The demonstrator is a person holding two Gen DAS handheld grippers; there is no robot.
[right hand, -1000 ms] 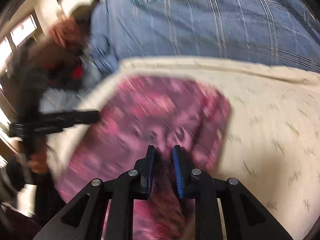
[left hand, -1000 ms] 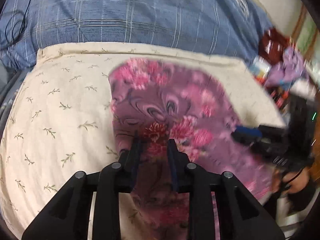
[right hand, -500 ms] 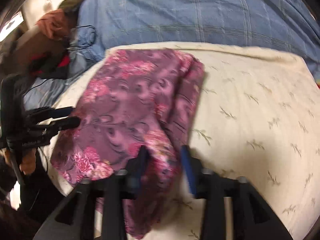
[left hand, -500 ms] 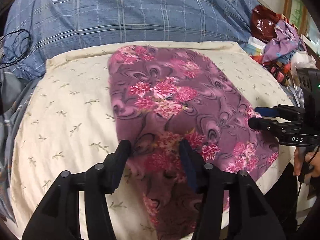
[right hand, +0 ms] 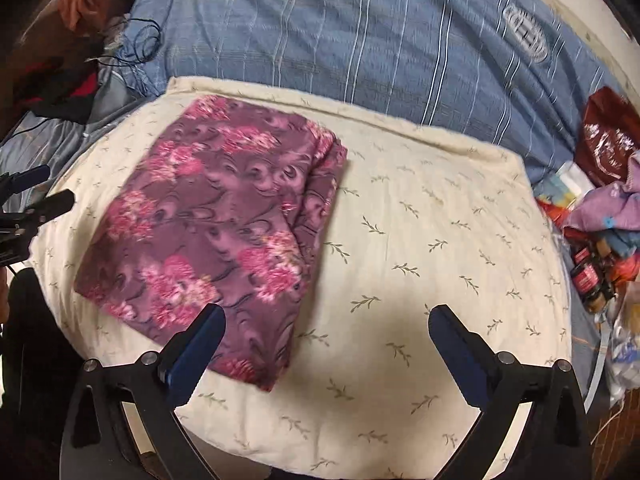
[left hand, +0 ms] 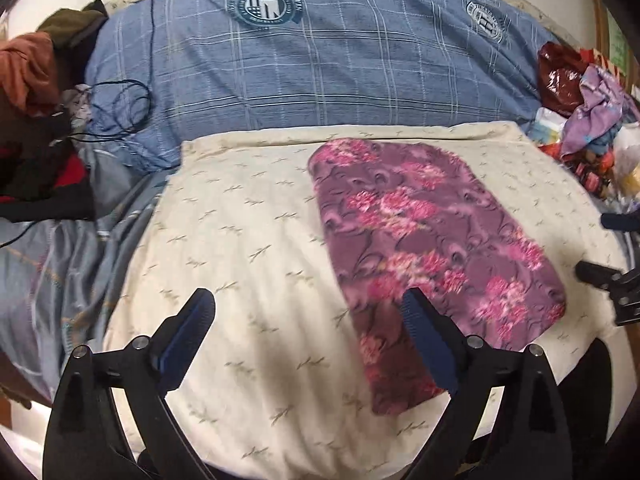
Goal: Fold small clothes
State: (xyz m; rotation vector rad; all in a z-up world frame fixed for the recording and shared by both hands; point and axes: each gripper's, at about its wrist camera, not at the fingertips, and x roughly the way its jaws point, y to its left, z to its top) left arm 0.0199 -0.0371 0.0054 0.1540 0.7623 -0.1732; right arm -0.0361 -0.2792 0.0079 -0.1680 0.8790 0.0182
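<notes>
A purple garment with pink flowers (left hand: 432, 248) lies folded flat on a cream leaf-print cushion (left hand: 248, 240). My left gripper (left hand: 308, 300) hovers over the cushion's near side. Its jaws are opening wide and hold nothing, and only its right finger overlaps the garment's near edge. In the right wrist view the same garment (right hand: 224, 220) lies on the left half of the cushion (right hand: 420, 240). My right gripper (right hand: 327, 316) is also opening with nothing in it, its left finger above the garment's near corner. Each gripper shows at the other view's edge: right gripper (left hand: 604, 246), left gripper (right hand: 40, 190).
A blue plaid blanket (left hand: 320, 72) fills the space behind the cushion. Dark and orange clothes with a black cable (left hand: 120, 108) lie at the left. A heap of bags, packets and lilac cloth (right hand: 600, 208) crowds the right side.
Both grippers let go of the garment, opened from nearly shut to wide and drew back. The garment, earlier pinched and moving, now rests flat on the cushion.
</notes>
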